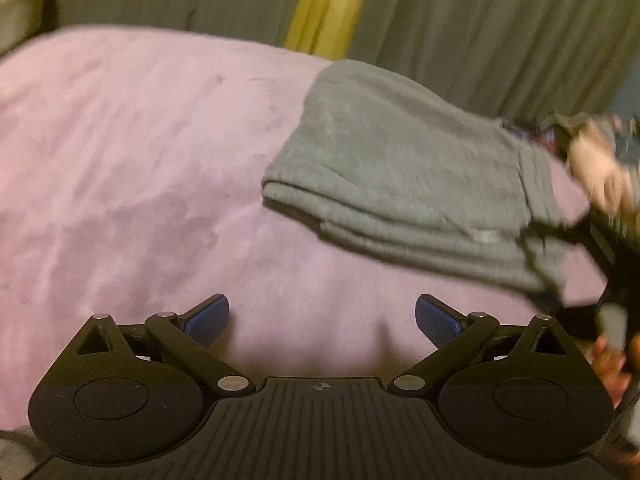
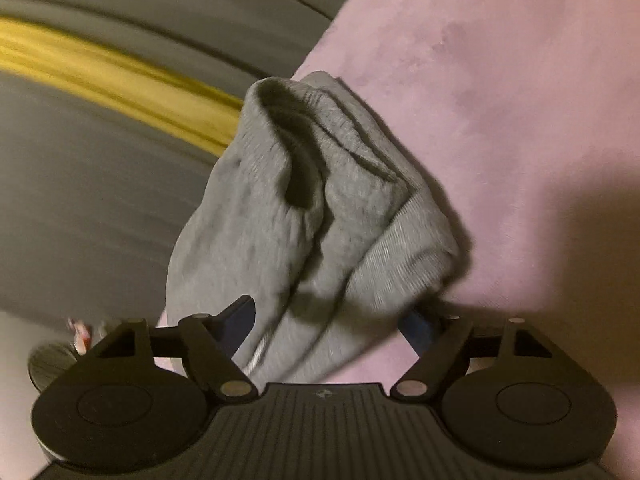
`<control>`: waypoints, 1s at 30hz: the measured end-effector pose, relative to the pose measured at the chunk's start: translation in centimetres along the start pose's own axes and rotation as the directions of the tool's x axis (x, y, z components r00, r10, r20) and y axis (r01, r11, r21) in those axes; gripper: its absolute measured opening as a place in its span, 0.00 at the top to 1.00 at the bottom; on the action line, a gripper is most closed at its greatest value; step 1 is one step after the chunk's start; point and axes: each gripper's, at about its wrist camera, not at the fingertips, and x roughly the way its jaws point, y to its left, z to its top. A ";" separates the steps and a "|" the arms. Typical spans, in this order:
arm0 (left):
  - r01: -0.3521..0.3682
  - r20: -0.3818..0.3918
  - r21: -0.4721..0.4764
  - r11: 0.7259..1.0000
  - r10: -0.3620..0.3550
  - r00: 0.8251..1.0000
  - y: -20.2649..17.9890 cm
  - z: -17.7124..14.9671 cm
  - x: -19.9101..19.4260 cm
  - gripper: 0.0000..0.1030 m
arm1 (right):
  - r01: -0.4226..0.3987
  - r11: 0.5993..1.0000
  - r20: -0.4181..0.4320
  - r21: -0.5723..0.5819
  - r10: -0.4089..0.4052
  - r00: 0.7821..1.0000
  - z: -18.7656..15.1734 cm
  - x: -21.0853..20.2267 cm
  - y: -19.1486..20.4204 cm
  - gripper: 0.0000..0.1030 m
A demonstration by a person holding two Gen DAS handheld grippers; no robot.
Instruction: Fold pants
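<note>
Grey pants (image 1: 400,168), folded into a thick stack, lie on the pink blanket (image 1: 140,180) right of centre in the left wrist view. Their right end is raised off the blanket, in my right gripper (image 1: 538,268) at the frame's right edge. From the right wrist, the bunched grey cloth (image 2: 304,208) fills the gap between the blue pads. My right gripper (image 2: 328,316) is shut on it with the jaws wide apart. My left gripper (image 1: 322,312) hovers open over bare blanket, in front and to the left of the pants, with nothing between its fingers.
The pink blanket (image 2: 500,100) covers the whole bed. Behind the bed hangs a grey curtain (image 1: 500,20) with a yellow strip (image 1: 328,4). A person's hand (image 1: 596,168) holds the right gripper. Bare blanket stretches left of the pants.
</note>
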 end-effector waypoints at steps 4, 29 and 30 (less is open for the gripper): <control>0.051 0.027 -0.157 0.986 -0.048 0.998 1.7 1.8 2.3 0.01 | 0.000 1.000 0.008 0.007 0.000 1.000 0.7 1.4 0.4 0.27; -0.075 0.205 0.043 0.996 0.064 0.977 -3.2 11.5 4.7 0.01 | 0.144 0.911 0.141 -0.386 -0.095 0.985 0.9 -4.6 5.1 0.51; -0.102 0.211 0.090 0.991 0.081 0.974 -4.1 11.8 5.0 0.01 | 0.161 0.906 0.135 -0.391 -0.116 0.984 1.2 -4.4 5.6 0.51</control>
